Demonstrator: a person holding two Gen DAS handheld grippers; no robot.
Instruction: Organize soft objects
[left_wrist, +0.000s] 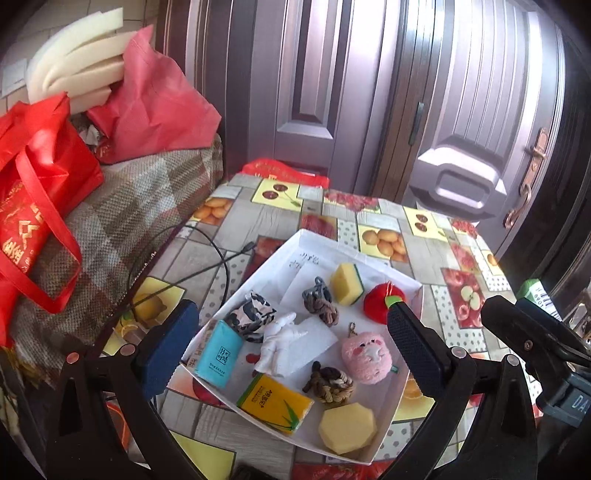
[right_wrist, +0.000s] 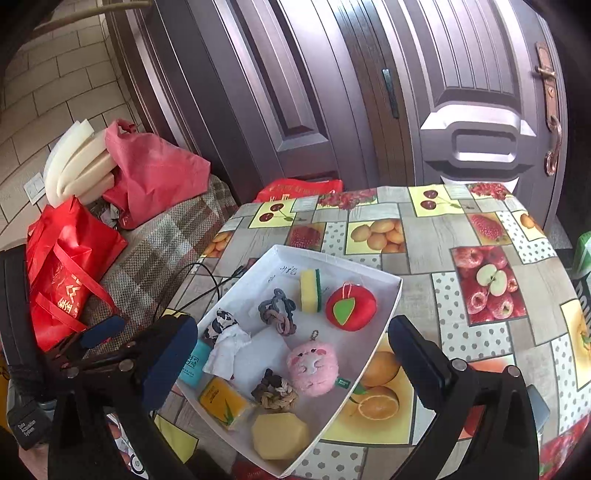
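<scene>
A shallow white tray (left_wrist: 376, 258) (right_wrist: 384, 325) on the fruit-print table holds several soft objects: a pink plush pig (left_wrist: 365, 356) (right_wrist: 314, 363), a red plush apple (left_wrist: 382, 302) (right_wrist: 351, 308), a yellow-green sponge (left_wrist: 346, 283) (right_wrist: 310, 290), two knotted ropes (left_wrist: 320, 301) (left_wrist: 328, 384), a white plush figure (left_wrist: 279, 341), a camouflage pouch (left_wrist: 253, 314), a blue tissue pack (left_wrist: 218, 354), a yellow tissue pack (left_wrist: 275, 404) and a yellow foam block (left_wrist: 347, 426) (right_wrist: 280, 435). My left gripper (left_wrist: 291, 350) hangs open above the tray, holding nothing. My right gripper (right_wrist: 291, 360) is open and bare too.
Black cables (left_wrist: 207, 258) trail over the table's left edge. Red bags (left_wrist: 33, 206) and white foam strips (left_wrist: 77, 59) lie on a checked sofa at the left. A dark door (left_wrist: 461, 110) stands behind the table. The other gripper (left_wrist: 535, 332) shows at the right edge.
</scene>
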